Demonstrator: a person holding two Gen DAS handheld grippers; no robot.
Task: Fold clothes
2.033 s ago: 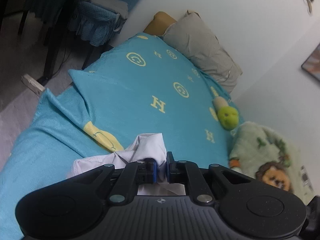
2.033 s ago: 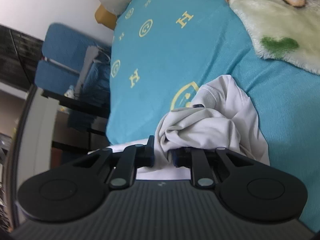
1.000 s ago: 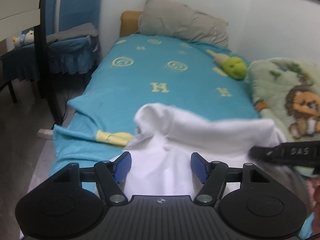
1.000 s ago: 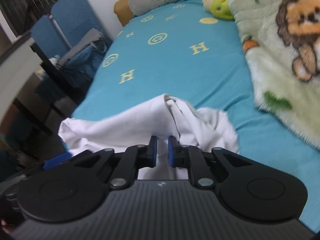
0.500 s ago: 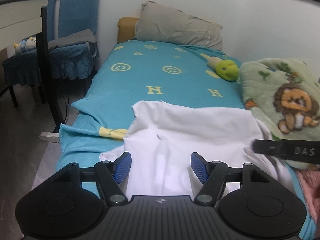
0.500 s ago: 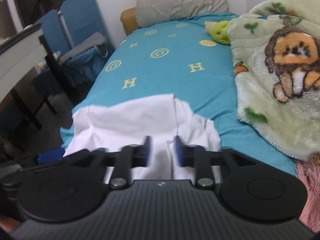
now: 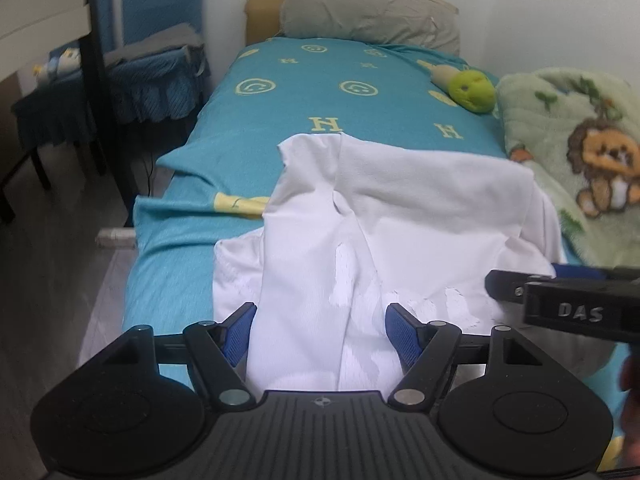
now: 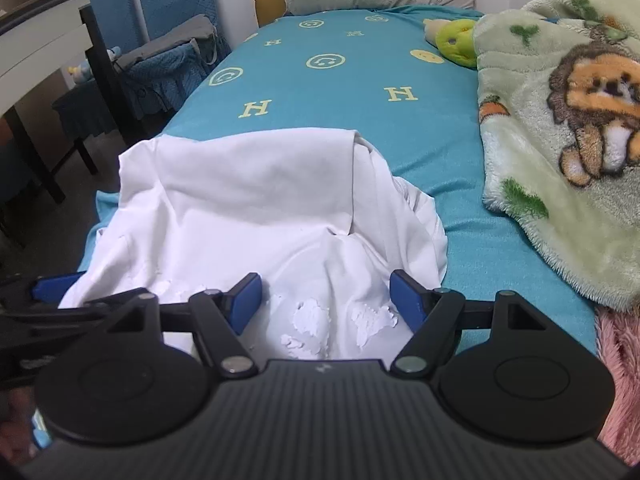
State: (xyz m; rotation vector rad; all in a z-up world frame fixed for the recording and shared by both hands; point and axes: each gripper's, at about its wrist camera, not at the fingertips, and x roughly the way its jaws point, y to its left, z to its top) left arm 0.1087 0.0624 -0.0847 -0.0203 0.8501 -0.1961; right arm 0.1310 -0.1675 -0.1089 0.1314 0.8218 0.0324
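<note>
A white garment [image 7: 400, 216] lies spread, with loose folds, across the near end of the bed; in the right wrist view the white garment [image 8: 260, 200] has one side turned over along a straight crease. My left gripper [image 7: 320, 316] hovers over its near part, jaws wide and still opening, the cloth below them and untouched by the pads. My right gripper [image 8: 326, 284] sits beside it on the right, its jaws opening too, with nothing pinched. One right finger [image 7: 520, 284] shows at the left view's right edge. A blue left pad [image 8: 52, 288] shows at the right view's left edge.
The bed's teal sheet [image 7: 320, 92] carries yellow smileys and letters. A grey pillow [image 7: 368, 16] lies at the head, a green plush toy [image 7: 472, 88] beside a lion blanket [image 8: 560, 120] on the right. Blue chairs [image 7: 152, 40] and a dark table leg stand left. Pink fluffy fabric [image 8: 616, 352] is near right.
My right gripper went from shut on the white garment to wide open and let it go. The garment dropped from a raised bunch and settled spread on the bed.
</note>
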